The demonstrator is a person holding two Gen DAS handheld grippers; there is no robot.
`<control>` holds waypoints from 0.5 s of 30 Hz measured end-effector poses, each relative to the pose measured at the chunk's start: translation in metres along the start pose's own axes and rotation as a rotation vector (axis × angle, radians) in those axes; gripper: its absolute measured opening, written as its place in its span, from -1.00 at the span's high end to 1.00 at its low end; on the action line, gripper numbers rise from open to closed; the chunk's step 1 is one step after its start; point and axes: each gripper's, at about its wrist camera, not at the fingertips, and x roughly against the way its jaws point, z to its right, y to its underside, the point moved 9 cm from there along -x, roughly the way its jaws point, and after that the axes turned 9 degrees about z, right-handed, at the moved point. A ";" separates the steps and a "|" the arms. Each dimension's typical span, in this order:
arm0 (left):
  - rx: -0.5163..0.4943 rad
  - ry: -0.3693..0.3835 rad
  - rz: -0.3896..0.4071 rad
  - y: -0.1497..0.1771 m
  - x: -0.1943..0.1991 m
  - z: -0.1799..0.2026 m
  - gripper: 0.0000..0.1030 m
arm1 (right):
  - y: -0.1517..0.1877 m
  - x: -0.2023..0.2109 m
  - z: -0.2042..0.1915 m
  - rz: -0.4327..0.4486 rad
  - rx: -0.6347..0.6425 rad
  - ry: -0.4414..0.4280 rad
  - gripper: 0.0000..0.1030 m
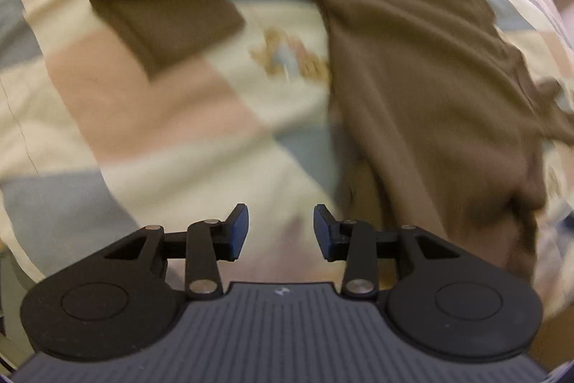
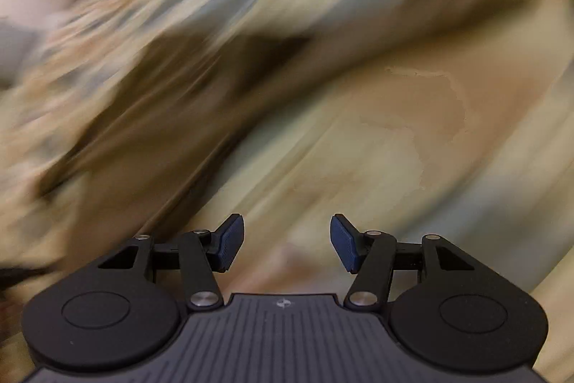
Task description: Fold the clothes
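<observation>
A brown shirt (image 1: 412, 67) lies rumpled on a patchwork bedspread (image 1: 150, 117), one sleeve stretched out to the left in the left wrist view. The left gripper (image 1: 281, 232) hangs above the bedspread just beside the shirt, jaws apart and empty. The right gripper (image 2: 287, 243) is also released, holding nothing, over a heavily blurred scene

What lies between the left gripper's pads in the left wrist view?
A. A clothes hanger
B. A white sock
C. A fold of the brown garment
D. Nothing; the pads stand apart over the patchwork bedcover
D: the left gripper has its blue pads apart with only the patchwork bedcover showing through the gap, while the brown garment lies spread ahead and to the right, not between them.
</observation>
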 end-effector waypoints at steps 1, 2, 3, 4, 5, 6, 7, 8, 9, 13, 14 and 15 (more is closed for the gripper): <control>0.009 0.039 -0.015 0.008 0.000 0.000 0.23 | 0.029 -0.003 -0.015 -0.044 -0.030 -0.052 -0.14; 0.011 0.071 -0.028 0.014 -0.001 0.002 0.20 | 0.055 -0.008 -0.027 -0.078 -0.060 -0.087 -0.19; 0.007 0.099 -0.033 0.020 -0.002 0.004 0.19 | 0.071 -0.014 -0.030 -0.082 -0.091 -0.077 -0.24; 0.005 0.124 -0.033 0.023 -0.004 0.006 0.19 | 0.079 -0.020 -0.029 -0.058 -0.140 -0.063 -0.27; 0.008 0.147 -0.035 0.025 -0.007 0.008 0.19 | 0.082 -0.027 -0.025 -0.018 -0.227 -0.066 -0.28; 0.016 0.173 -0.030 0.025 -0.010 0.010 0.18 | 0.084 -0.034 -0.023 0.016 -0.321 -0.083 -0.25; 0.030 0.202 -0.023 0.023 -0.014 0.012 0.16 | 0.086 -0.037 -0.028 0.025 -0.398 -0.126 0.24; 0.041 0.227 -0.020 0.019 -0.018 0.015 0.16 | 0.087 -0.038 -0.039 0.008 -0.408 -0.149 0.58; 0.041 0.261 -0.007 0.012 -0.021 0.022 0.16 | 0.088 -0.040 -0.050 -0.009 -0.418 -0.173 0.80; -0.020 0.366 0.005 -0.018 -0.040 0.059 0.93 | 0.067 -0.016 -0.086 0.040 -0.362 -0.219 0.85; -0.027 0.380 -0.013 -0.029 -0.044 0.070 0.92 | 0.055 -0.009 -0.086 0.064 -0.360 -0.206 0.85; -0.025 0.385 -0.024 -0.042 -0.044 0.081 0.92 | 0.042 0.000 -0.084 0.089 -0.367 -0.195 0.85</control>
